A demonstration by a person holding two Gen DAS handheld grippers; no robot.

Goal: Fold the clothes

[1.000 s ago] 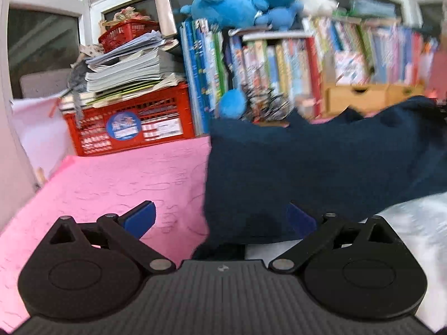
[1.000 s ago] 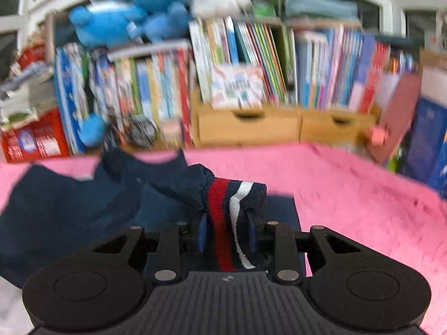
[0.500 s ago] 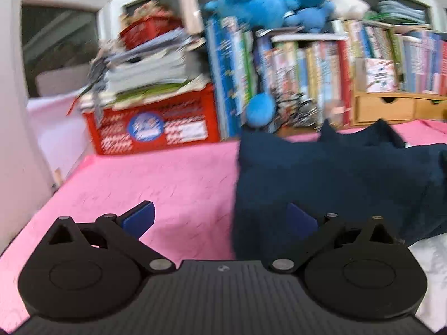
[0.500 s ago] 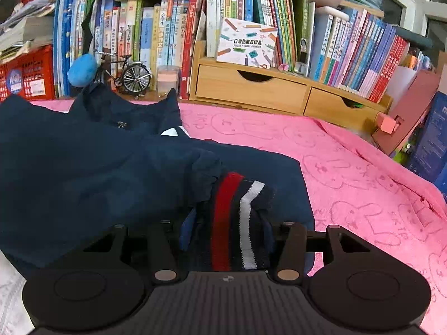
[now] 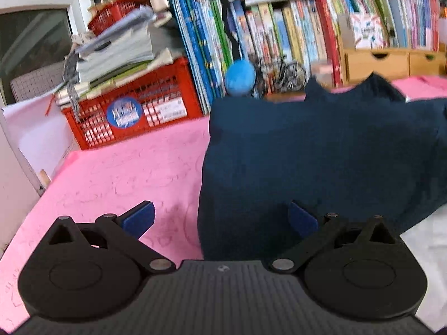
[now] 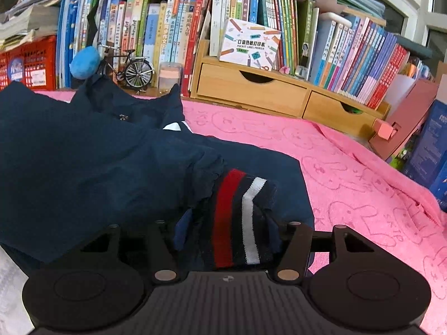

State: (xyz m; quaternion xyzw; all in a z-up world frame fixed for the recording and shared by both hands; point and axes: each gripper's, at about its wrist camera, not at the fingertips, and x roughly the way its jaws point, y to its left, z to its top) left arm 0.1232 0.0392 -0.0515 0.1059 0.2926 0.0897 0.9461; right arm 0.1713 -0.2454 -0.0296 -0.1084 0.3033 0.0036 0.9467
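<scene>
My right gripper (image 6: 227, 233) grips the striped cuff (image 6: 237, 217) of the navy shirt (image 6: 97, 162), though its blue pads have eased apart over the past second and the hold looks looser than before. The sleeve has been carried in over the shirt's body, which lies on the pink cloth (image 6: 349, 173) in front of the wooden drawers (image 6: 251, 89). My left gripper (image 5: 220, 219) hangs spread wide and empty at the shirt's near-left edge (image 5: 307, 153), toward the red crate (image 5: 134, 109). I judge the sleeve fold nearly laid, with release coming next.
</scene>
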